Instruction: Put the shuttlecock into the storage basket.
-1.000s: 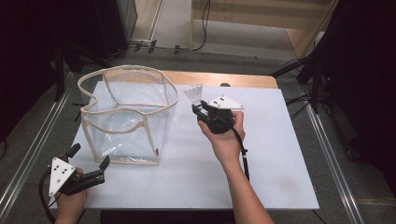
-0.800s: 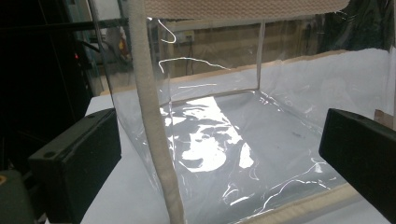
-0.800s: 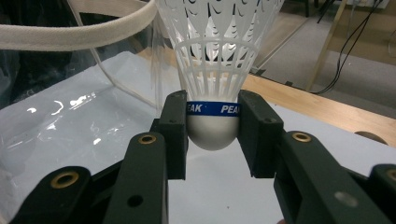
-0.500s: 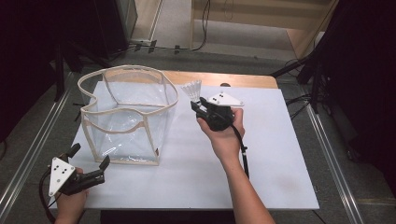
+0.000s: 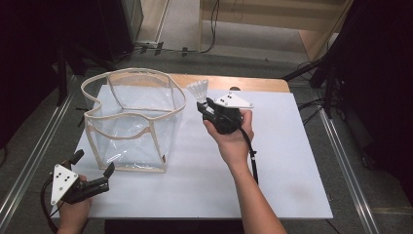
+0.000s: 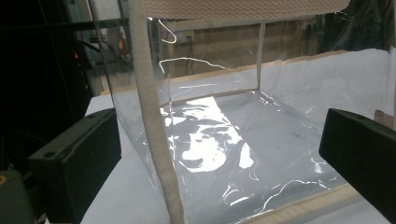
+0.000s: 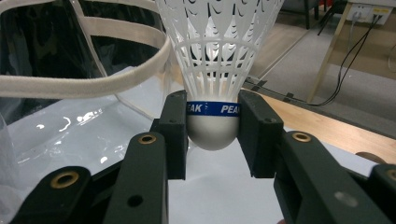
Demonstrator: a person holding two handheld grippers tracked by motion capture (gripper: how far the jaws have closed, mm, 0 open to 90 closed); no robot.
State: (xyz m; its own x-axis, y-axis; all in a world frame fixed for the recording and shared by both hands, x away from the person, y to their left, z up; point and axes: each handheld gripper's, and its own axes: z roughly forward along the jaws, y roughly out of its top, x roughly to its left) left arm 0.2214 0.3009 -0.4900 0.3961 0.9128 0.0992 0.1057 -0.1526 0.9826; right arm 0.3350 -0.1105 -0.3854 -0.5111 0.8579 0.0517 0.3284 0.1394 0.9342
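Observation:
A white plastic shuttlecock point(image 7: 215, 60) with a blue band is clamped by its cork between the jaws of my right gripper point(image 7: 212, 128), skirt pointing up. From above, the right gripper point(image 5: 207, 106) holds the shuttlecock point(image 5: 198, 89) in the air just right of the rim of a clear plastic bag point(image 5: 131, 117) with beige webbing edges. That bag stands open on the white table point(image 5: 272, 161). My left gripper point(image 5: 92, 170) rests at the near left corner, open, its jaws facing the bag's wall point(image 6: 224, 140) with nothing between them.
A wooden strip point(image 5: 234, 83) runs along the table's far edge. Metal rails point(image 5: 341, 156) flank both sides. A cable point(image 5: 252, 156) trails from the right gripper along the forearm. Cables lie on the floor point(image 5: 195, 48) beyond the table.
My right gripper has shifted slightly left toward the bag's rim with the shuttlecock. The left gripper has stayed where it was.

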